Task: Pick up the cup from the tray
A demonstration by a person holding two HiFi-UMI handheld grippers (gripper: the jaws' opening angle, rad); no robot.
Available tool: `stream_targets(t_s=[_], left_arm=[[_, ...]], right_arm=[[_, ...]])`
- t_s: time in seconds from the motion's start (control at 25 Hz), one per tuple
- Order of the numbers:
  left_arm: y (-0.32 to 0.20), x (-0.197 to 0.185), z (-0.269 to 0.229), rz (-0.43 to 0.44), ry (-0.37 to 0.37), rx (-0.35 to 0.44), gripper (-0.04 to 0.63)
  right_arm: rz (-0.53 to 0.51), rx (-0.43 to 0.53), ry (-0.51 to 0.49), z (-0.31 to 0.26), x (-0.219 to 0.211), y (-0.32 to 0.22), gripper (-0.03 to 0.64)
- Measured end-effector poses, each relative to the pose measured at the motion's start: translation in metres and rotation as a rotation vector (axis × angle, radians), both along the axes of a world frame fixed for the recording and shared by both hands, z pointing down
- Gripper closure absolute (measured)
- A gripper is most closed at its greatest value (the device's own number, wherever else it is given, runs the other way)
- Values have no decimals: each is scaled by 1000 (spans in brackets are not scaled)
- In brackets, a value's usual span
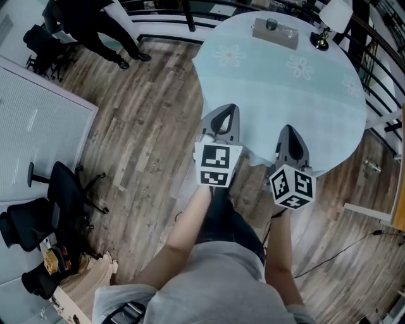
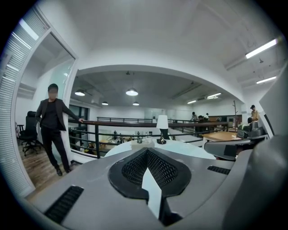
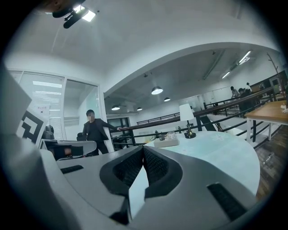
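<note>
A grey tray (image 1: 274, 33) lies on the far side of the round table (image 1: 278, 95), which has a pale blue cloth. A small dark cup (image 1: 271, 24) stands on the tray, with a clear glass (image 1: 288, 31) beside it. My left gripper (image 1: 230, 109) and right gripper (image 1: 288, 129) are side by side over the table's near edge, both shut and empty, well short of the tray. In the left gripper view the tray (image 2: 143, 144) shows just past my shut left gripper (image 2: 146, 152). The right gripper view shows my shut right gripper (image 3: 143, 148), with the tray (image 3: 166, 143) and cup (image 3: 162, 136) beyond it.
A table lamp (image 1: 329, 25) stands to the right of the tray. A person (image 1: 95, 25) in dark clothes stands by the railing (image 1: 164, 12) to the far left. Office chairs (image 1: 50, 209) are on the wood floor at my left. A wooden table (image 3: 270, 110) stands to the right.
</note>
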State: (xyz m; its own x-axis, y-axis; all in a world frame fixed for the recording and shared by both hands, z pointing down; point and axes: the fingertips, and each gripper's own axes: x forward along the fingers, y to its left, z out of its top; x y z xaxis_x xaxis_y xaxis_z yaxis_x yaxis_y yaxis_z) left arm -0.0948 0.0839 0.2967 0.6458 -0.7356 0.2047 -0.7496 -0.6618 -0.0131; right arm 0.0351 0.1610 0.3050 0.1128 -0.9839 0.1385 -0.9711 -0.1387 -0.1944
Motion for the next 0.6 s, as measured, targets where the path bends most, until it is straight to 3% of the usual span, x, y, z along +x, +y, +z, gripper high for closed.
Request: stream_targets(t_s=[0.6], left_arm=[[-166, 75, 9, 86, -2, -19, 588]], right_arm=[[77, -14, 1, 4, 68, -157, 609]])
